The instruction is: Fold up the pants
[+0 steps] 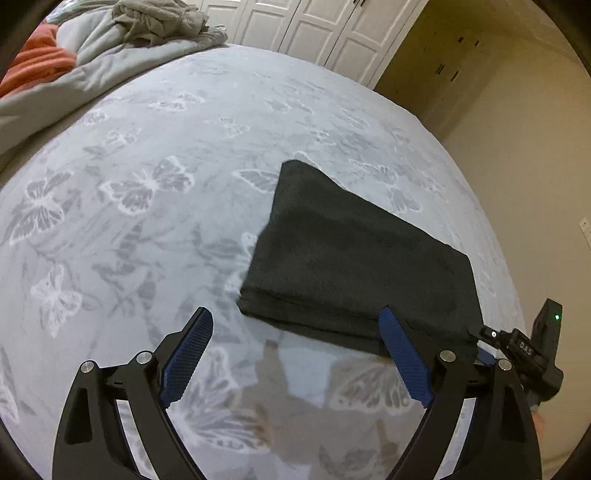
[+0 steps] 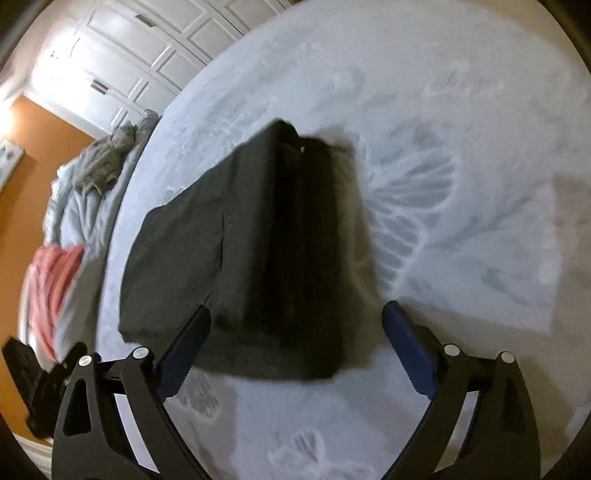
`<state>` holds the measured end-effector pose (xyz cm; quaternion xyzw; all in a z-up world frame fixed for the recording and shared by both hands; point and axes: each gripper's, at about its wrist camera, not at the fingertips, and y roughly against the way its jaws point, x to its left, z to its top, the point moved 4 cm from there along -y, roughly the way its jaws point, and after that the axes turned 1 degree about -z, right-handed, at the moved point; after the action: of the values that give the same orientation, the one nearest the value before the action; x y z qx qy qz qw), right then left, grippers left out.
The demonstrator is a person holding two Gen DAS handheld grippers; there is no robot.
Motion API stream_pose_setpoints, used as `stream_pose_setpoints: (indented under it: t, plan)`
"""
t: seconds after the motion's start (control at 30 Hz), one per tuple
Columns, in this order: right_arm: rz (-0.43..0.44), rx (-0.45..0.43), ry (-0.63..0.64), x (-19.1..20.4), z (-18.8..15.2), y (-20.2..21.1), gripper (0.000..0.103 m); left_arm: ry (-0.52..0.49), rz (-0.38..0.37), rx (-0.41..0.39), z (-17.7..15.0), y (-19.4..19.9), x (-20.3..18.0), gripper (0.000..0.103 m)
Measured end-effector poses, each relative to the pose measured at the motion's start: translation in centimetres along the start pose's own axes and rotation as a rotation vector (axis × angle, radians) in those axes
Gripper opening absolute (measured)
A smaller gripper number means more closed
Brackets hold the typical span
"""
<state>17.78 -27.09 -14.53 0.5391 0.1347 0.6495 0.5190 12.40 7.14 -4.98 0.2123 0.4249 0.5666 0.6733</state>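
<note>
A wide bed covered with a pale grey sheet printed with butterflies point(image 1: 155, 206) fills both views, and white panelled closet doors point(image 1: 295, 26) are seen beyond its far edge. At the far left corner of the bed, a rumpled light grey duvet point(image 1: 92, 66) is heaped, with a crumpled beige-grey garment point(image 1: 159, 18) on top of it and an orange-red cloth point(image 1: 40, 59) at its side. An orange wall point(image 2: 33, 155) is visible in the right wrist view.

The dark charcoal pants point(image 1: 354, 266) are laid on the sheet as a compact folded bundle, roughly a tapered rectangle, with stacked layers showing along the near edge. In the right wrist view the same pants point(image 2: 258, 240) are seen end-on: a thicker folded block sits on the right, a deep dark crease runs down its middle, and a flatter single layer spreads out to the left. The fabric looks matte and soft, without pattern.

The left gripper point(image 1: 295, 354) is held above the sheet just short of the bundle's near edge, its blue-padded jaws spread wide with nothing between them. The right gripper point(image 2: 295, 343) is positioned over the near end of the bundle, its jaws likewise spread apart, and no cloth is pinched. The right gripper is also seen at the right edge of the left wrist view.
</note>
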Motion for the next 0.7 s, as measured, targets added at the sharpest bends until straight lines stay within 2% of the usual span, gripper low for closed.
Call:
stream_pose_setpoints:
  t: [0.07,0.2,0.27,0.3,0.33,0.37,0.4,0.47,0.53,0.57,0.7]
  plan:
    - [-0.033,0.012,0.066,1.6,0.7,-0.1,0.029,-0.021,0.009,-0.016,0.6,0.2,-0.2,0.089]
    - [-0.067,-0.075,0.254,5.0,2.2,4.6,0.026,-0.038,-0.019,0.004,1.2,-0.5,-0.7,0.089]
    - [-0.163,-0.114,0.287,3.9,2.1,5.2,0.027,-0.047,-0.023,0.040,0.8,-1.8,-0.9,0.089]
    - [-0.233,-0.113,0.281,2.1,2.0,4.6,0.028,-0.045,-0.017,0.048,0.6,-2.4,-0.9,0.089]
    - [-0.261,-0.075,0.246,0.4,1.8,3.5,0.031,-0.045,-0.007,0.060,0.4,-3.2,-0.9,0.089]
    - [-0.261,-0.030,0.193,-1.4,1.5,2.3,0.042,-0.050,-0.003,0.070,0.2,-3.9,-0.9,0.089]
    - [-0.223,-0.045,0.127,-2.7,1.3,2.3,0.054,-0.055,0.004,0.079,0.0,-4.5,-0.9,0.089]
    - [-0.189,-0.050,0.062,-2.9,1.6,3.1,0.059,-0.055,0.019,0.086,-0.2,-5.4,-0.9,0.089]
    - [-0.188,-0.096,0.077,-1.7,2.0,4.7,0.059,-0.039,0.006,0.085,-0.3,-5.8,-1.1,0.089]
    - [-0.223,-0.134,0.102,-1.1,2.0,5.6,0.064,-0.041,0.003,0.081,-0.3,-6.0,-1.2,0.089]
    - [-0.392,-0.165,0.208,0.4,0.8,6.9,0.083,-0.099,0.067,0.061,-0.7,-6.6,-2.1,0.089]
